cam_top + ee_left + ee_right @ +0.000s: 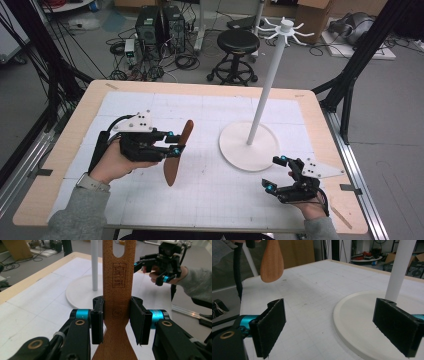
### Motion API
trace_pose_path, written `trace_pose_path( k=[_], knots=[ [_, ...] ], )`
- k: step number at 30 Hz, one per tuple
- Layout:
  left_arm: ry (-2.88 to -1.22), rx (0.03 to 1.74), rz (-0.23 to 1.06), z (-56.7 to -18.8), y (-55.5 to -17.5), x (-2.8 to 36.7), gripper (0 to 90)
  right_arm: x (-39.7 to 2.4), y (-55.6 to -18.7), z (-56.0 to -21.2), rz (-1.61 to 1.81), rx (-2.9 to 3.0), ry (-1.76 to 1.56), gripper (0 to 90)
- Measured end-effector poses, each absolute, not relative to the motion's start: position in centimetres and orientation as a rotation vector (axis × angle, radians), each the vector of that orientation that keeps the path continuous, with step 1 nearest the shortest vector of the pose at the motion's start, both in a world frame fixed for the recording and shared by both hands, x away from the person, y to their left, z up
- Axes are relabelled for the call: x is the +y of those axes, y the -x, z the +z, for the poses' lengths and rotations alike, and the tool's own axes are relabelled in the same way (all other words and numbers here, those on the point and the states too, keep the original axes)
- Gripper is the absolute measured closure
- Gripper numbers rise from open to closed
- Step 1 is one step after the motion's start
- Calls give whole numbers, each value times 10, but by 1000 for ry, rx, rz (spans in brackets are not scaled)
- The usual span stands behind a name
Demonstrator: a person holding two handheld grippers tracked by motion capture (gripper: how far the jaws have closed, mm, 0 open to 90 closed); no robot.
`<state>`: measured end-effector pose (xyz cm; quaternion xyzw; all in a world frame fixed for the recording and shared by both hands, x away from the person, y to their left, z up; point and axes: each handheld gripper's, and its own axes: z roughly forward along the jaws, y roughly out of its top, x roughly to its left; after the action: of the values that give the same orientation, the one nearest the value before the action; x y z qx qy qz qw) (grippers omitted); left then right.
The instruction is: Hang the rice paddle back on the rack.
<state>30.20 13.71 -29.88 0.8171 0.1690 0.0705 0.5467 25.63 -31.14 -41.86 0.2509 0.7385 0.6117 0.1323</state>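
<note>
The left gripper [175,143] pinches a wooden spatula [178,152] at the narrow neck of its handle, one black pad [97,321] pressed flat against each side. In the left gripper view the handle rises straight up between the jaws, showing a stamped mark and a slot near its top. From above, the spatula is lifted off the table [55,165], slanting from its upper end toward the far side down to the rounded blade nearer the person.

The right gripper [276,174] holds nothing; its jaws stand spread wide apart, hovering low over the white mat [210,195] near the front right of the table. Just beyond it sits the round white base [235,145] of a rack, with a white pole [267,80] rising from its middle to a ring of hooks [286,29]. In the right gripper view the spatula's blade hangs at upper left.

Behind the table a black stool [238,42] stands on the floor among cables.
</note>
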Motion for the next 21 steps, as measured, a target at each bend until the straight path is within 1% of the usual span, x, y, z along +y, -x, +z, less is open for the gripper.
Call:
trace_pose_path(
  k=[21],
  knots=[
    [-1916,337,173,-257,-325,105,651,-312,-256,-418,1788,2132,-711,99]
  ],
)
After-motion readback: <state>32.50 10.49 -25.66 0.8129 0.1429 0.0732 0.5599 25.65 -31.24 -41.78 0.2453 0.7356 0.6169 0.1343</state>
